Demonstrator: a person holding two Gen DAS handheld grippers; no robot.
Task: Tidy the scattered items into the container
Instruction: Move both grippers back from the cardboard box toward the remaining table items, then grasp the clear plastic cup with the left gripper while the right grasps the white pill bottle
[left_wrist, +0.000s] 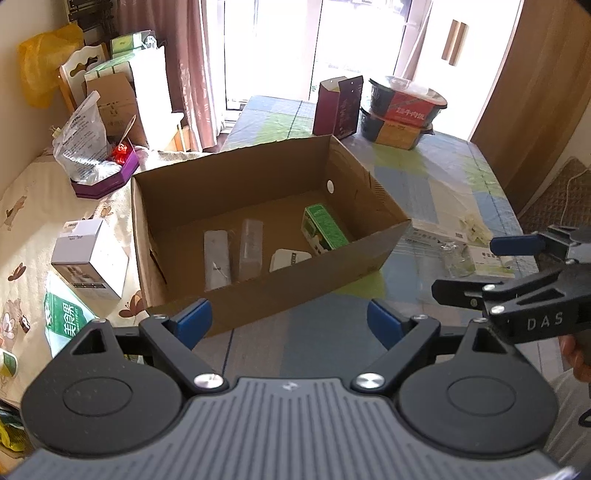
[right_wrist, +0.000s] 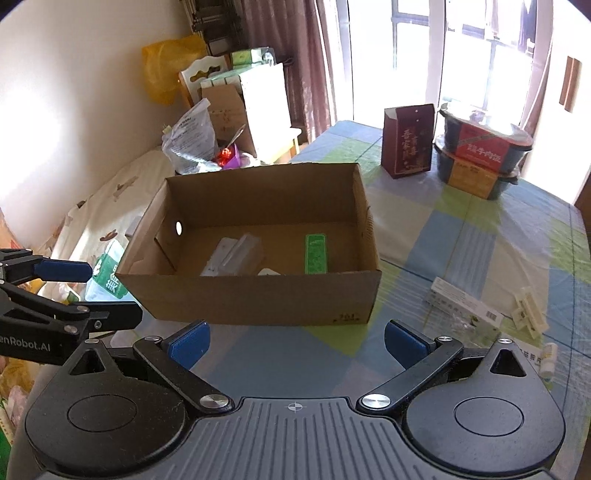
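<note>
The open brown cardboard box (left_wrist: 236, 206) stands in the middle of the bench (left_wrist: 443, 177), which wears a checked blue-and-green plastic cloth. In my left wrist view the box already holds a green printed carton (left_wrist: 325, 230), a clear plastic packet (left_wrist: 251, 247), a long white packet (left_wrist: 218, 264) and a small white box (left_wrist: 290, 259). My left gripper (left_wrist: 290, 325) hangs just before the near wall with its blue pads spread wide and nothing between them. Left of the box a white cube-shaped carton (left_wrist: 88, 258) sits on a beige cloth; it looks light and stiff, so I would pinch it across two flat opposite faces. My right gripper (left_wrist: 484, 267) shows at the right edge, also parted and empty.

In my right wrist view my right gripper (right_wrist: 295, 345) is wide and empty too, facing the same box (right_wrist: 258, 295). To its right, still loose on the bench, lie a long white medicine-style carton (right_wrist: 465, 302), a small cream plastic clip (right_wrist: 530, 312) and a small white bottle (right_wrist: 548, 360) lying on its side. I judge the carton light and crushable, best taken across its narrow width near the middle. The clip is thin and slick, so I would take it low over its thickest part. The bottle may roll; I would close across its body. My left gripper (right_wrist: 85, 291) shows at the left edge.
</note>
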